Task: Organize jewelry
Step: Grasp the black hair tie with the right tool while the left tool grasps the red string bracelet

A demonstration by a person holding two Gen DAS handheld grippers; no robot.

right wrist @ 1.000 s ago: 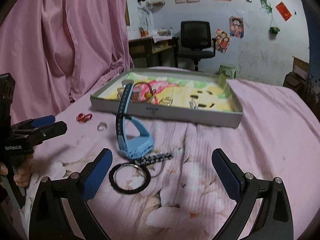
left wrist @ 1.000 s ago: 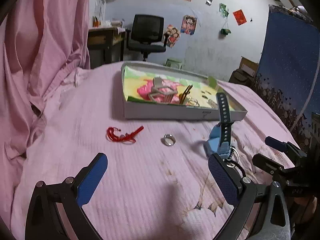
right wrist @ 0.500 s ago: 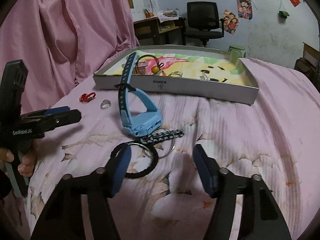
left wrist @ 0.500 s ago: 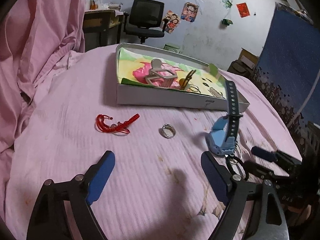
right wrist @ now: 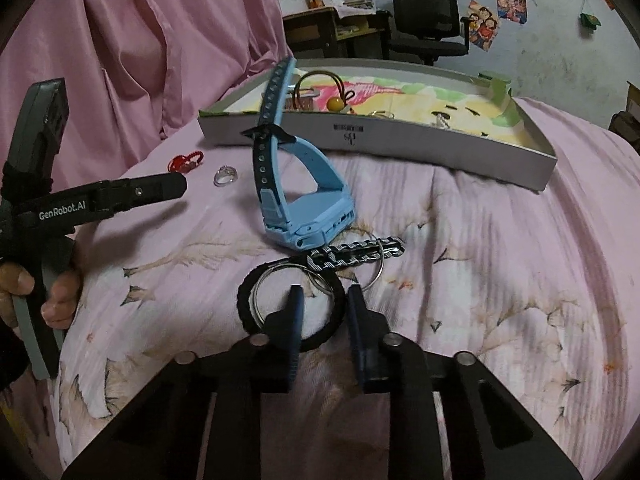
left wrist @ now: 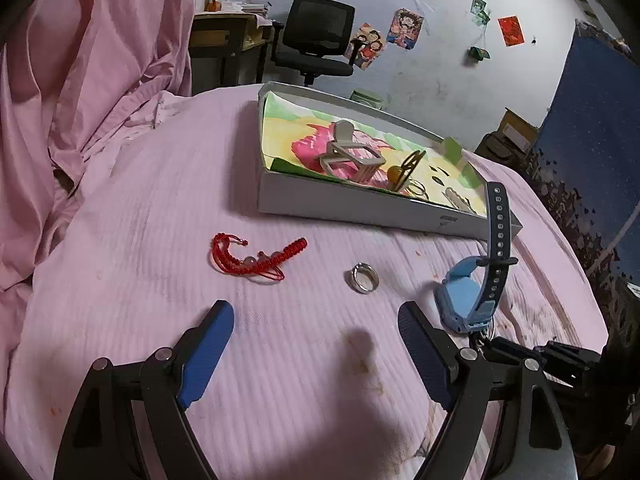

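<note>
A shallow white box [left wrist: 360, 210] [right wrist: 440, 148] with a colourful lining holds several small pieces. On the pink bedcover lie a red cord bracelet [left wrist: 252, 258] [right wrist: 186, 161], a silver ring [left wrist: 363, 277] [right wrist: 225, 175], a light blue watch [left wrist: 466, 296] [right wrist: 304, 200], a black hair tie [right wrist: 246, 300] and a key ring with a braided strap [right wrist: 356, 254]. My left gripper [left wrist: 314, 316] is open, just short of the ring. My right gripper [right wrist: 322, 300] is narrowed around the near right edge of the hair tie, fingers still a little apart.
Pink curtains [left wrist: 80, 80] hang at the left. A desk [left wrist: 228, 40] and a black office chair [left wrist: 316, 40] stand behind the bed. A blue cloth [left wrist: 592, 120] hangs at the right. The left gripper shows in the right wrist view [right wrist: 176, 186].
My right gripper has moved down and forward to the hair tie and its fingers have closed from wide open to a narrow gap. My left gripper has moved slightly toward the ring.
</note>
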